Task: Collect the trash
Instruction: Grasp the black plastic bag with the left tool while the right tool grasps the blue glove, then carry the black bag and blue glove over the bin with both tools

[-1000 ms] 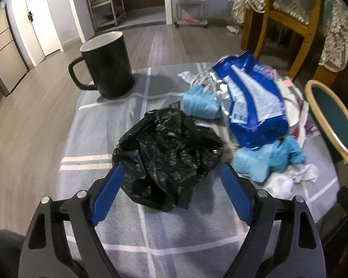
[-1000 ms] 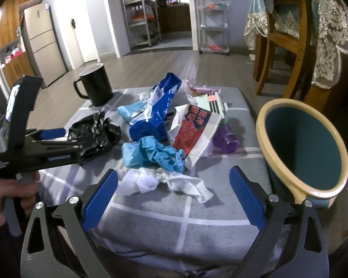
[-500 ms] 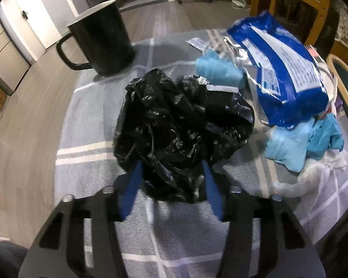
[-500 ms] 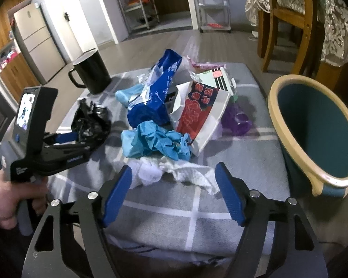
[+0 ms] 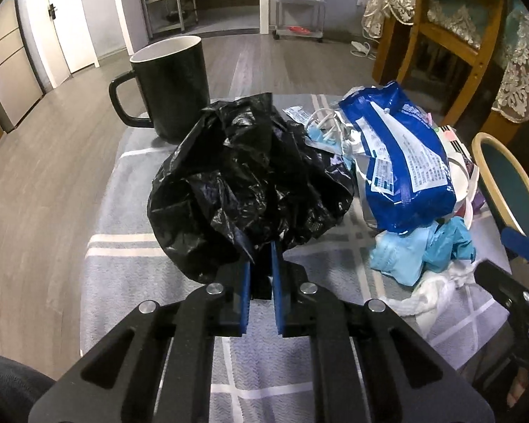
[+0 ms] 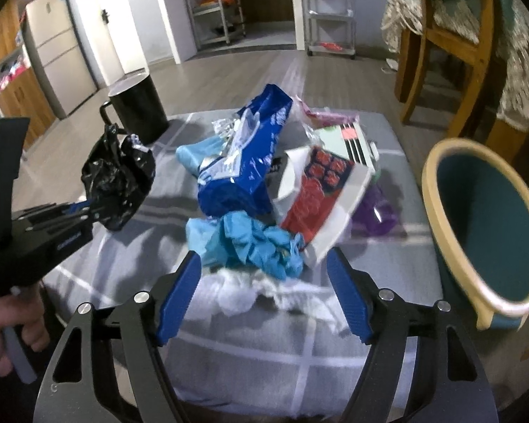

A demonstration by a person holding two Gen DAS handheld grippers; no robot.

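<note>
On the low table (image 6: 229, 359), draped in a grey woven cloth crossed by white stripes, the rubbish lies in one heap toward the far right side. Off the table's right edge stands one round bin (image 6: 437, 218), teal inside with a cream rim; what shows of its inside holds nothing. At the far left corner stands one black mug (image 5: 174, 81), glossy, cylindrical, white inside with a side handle; its contents cannot be seen.

In the heap: one shiny blue snack bag (image 5: 405, 165), crinkled foil with white print; one red-and-white printed packet (image 6: 321, 194), flat and stiff-looking; one crumpled black plastic bag (image 5: 250, 179), thin and glossy; a wad of light blue gloves (image 6: 250, 243), soft and rumpled, count unclear; a purple plastic piece (image 6: 374, 211) half hidden under the packet; white tissue (image 6: 243, 292), fluffy and torn, nearest the front edge.

The left gripper (image 5: 261, 264) has its blue pads clamped tight on a fold at the near edge of the black plastic bag, which in the right wrist view hangs lifted clear of the cloth. The right gripper (image 6: 264, 285) has its jaws spread wide, nothing pinched; the white tissue and the blue gloves lie between and just beyond its fingers (image 6: 180, 292)
</note>
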